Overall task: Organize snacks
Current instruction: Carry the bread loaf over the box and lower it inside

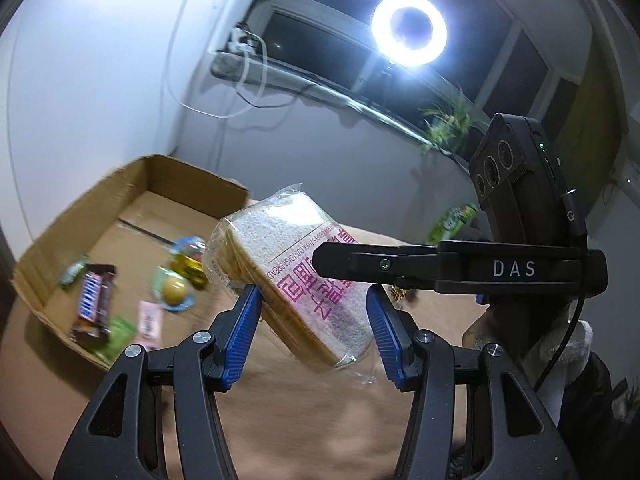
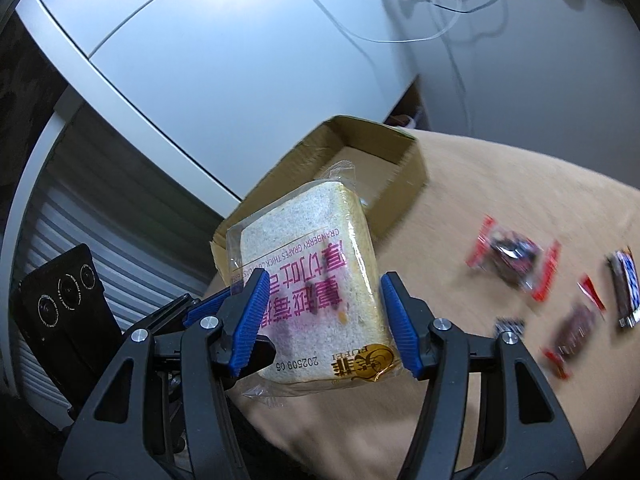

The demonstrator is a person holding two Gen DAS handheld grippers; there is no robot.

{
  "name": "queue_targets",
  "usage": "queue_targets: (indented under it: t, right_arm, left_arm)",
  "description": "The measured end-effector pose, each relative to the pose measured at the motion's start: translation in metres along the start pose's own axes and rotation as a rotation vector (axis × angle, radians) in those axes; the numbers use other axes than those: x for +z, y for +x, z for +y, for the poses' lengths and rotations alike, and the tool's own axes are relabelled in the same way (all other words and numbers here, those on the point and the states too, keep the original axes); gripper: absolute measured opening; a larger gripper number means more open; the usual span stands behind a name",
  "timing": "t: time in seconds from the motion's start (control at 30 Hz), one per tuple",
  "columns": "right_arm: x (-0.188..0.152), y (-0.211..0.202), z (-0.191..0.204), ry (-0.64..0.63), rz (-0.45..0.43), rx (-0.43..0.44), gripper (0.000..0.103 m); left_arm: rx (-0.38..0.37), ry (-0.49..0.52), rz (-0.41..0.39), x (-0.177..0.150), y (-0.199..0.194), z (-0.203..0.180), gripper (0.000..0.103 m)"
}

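Note:
A wrapped slice of bread with pink print [image 1: 296, 280] [image 2: 308, 284] is held in the air between both grippers, above the tan table. My left gripper [image 1: 314, 312] has its blue pads against the bread's two sides. My right gripper [image 2: 320, 320] also has its pads against the bread's sides; its black finger crosses the bread in the left wrist view [image 1: 400, 266]. A cardboard box [image 1: 132, 216] [image 2: 380, 160] lies beyond the bread. Inside it are a Snickers bar [image 1: 94, 304], a round yellow snack [image 1: 174, 290] and other small packets.
Loose wrapped snacks lie on the tan table at the right in the right wrist view: a red-ended packet [image 2: 514, 258], a dark bar [image 2: 624, 288], another packet [image 2: 568, 332]. A ring light [image 1: 408, 28] shines above. A green packet [image 1: 452, 224] stands at the back.

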State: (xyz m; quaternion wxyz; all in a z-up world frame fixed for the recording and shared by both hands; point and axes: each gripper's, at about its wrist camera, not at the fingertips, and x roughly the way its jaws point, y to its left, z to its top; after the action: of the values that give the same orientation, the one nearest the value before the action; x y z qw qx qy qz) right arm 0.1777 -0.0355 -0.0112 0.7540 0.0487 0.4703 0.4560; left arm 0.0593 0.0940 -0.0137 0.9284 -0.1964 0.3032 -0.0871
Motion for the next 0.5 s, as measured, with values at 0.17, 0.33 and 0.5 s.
queue_targets:
  t: [0.17, 0.33, 0.5]
  right_arm:
    - [0.019, 0.029, 0.014, -0.015, 0.019, 0.023, 0.061]
    - [0.031, 0.053, 0.028, -0.046, 0.038, 0.026, 0.061]
    - [0.041, 0.068, 0.031, -0.046, 0.054, 0.052, 0.061]
  left_arm:
    - [0.033, -0.039, -0.013, 0.009, -0.005, 0.032, 0.053]
    - [0.067, -0.065, -0.017, 0.013, -0.005, 0.055, 0.053]
    - [0.090, -0.097, -0.021, 0.016, -0.003, 0.072, 0.053]
